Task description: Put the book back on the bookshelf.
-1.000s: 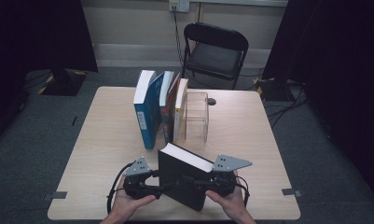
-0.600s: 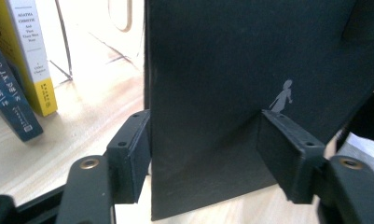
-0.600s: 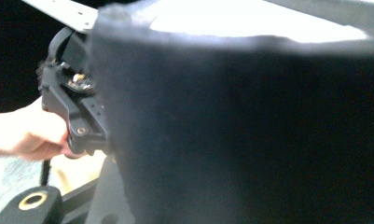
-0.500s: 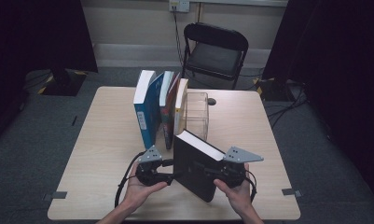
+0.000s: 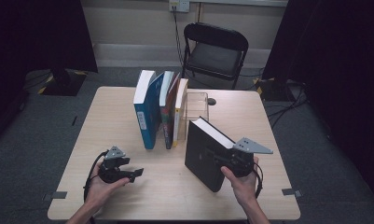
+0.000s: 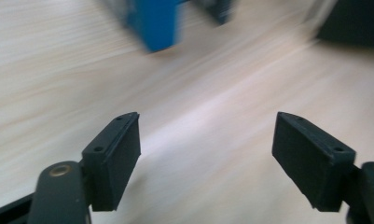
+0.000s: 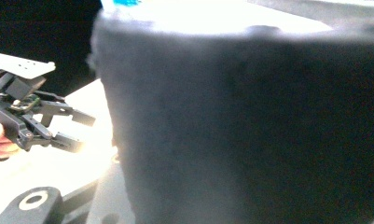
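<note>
Dark curtains and a folding chair [image 5: 216,51] frame the pale wooden tabletop [image 5: 114,121] where I am putting a thick black book [image 5: 207,154] away with the others. My right hand-held gripper [image 5: 224,161] has the book clamped by its near lower edge and carries it tilted, clear of the surface on its far side, the white page edges turned up and away from me; in the right gripper view its dark cover [image 7: 250,126] looms close and blurred. My left hand-held gripper [image 5: 137,172] has just let go: its jaws have been opening, and in the left gripper view they stand wide apart over bare wood, with nothing between them. It now hangs low near the front left of the tabletop, well apart from the book. Behind, a row of books [image 5: 159,109] stands upright: a tall blue one, a darker one and a slim one with a yellow spine, leaning against a clear plastic bookend [image 5: 197,105]. By my reading, the lifting is done and the handover to one hand is complete; what is left is to swing the black book upright, bring it to the row and set it down there, on which side I cannot yet tell. With only one grip on such a heavy volume, it may sag or twist on the way.
</note>
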`<state>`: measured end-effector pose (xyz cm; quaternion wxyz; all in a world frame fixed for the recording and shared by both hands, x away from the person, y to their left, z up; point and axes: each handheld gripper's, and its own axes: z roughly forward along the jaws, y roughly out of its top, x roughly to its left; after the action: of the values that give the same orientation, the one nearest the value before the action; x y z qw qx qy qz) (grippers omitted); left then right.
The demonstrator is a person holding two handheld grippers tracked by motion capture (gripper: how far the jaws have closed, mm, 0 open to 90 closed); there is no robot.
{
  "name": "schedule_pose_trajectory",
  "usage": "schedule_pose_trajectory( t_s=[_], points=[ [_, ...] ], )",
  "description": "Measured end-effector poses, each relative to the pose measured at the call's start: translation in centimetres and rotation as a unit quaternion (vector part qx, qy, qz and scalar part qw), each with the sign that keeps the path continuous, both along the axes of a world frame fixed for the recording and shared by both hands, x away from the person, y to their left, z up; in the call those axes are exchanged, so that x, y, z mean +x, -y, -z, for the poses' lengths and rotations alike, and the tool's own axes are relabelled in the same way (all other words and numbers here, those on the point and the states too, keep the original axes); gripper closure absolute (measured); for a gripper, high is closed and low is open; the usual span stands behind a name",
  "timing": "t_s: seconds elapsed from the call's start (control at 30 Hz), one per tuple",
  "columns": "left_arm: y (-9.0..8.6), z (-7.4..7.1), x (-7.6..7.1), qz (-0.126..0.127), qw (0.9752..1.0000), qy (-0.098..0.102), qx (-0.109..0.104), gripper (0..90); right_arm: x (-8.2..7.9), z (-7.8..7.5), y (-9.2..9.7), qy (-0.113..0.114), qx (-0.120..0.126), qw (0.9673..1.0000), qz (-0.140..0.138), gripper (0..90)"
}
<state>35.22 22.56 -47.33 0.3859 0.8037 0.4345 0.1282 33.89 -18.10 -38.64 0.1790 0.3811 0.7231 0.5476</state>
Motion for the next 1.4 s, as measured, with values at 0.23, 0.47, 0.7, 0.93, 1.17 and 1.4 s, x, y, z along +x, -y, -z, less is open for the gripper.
schedule_pose_trajectory(
  t_s=[0.23, 0.47, 0.7, 0.93, 1.17, 1.4],
  points=[
    [-1.4, 1.6, 0.7, -0.022, 0.9993, -0.026, 0.018, 23.6, 1.6, -0.1, -0.3, -0.001, -0.002, 0.9994, 0.034, 53.6],
    [-0.4, 2.4, 0.5, -0.019, 0.9978, 0.021, 0.061, 14.8, 3.0, -0.5, -1.0, 0.002, -0.009, 0.9983, 0.057, 53.6],
    [-0.6, 2.8, 0.5, -0.026, 0.9978, 0.031, 0.053, 8.9, 4.0, -0.7, -1.6, 0.005, -0.015, 0.9975, 0.07, 53.6],
    [-0.6, 2.8, 0.5, -0.027, 0.9976, 0.031, 0.055, 8.8, 4.7, -0.7, -2.3, 0.009, -0.015, 0.9964, 0.083, 53.6],
    [-0.6, 2.8, 0.5, -0.027, 0.9976, 0.031, 0.055, 8.8, 5.8, -0.3, -2.7, 0.008, -0.022, 0.9942, 0.105, 53.6],
    [-0.6, 2.8, 0.5, -0.027, 0.9976, 0.031, 0.056, 8.8, 6.7, -0.4, -3.3, 0.013, -0.018, 0.9929, 0.117, 53.7]
  ],
)
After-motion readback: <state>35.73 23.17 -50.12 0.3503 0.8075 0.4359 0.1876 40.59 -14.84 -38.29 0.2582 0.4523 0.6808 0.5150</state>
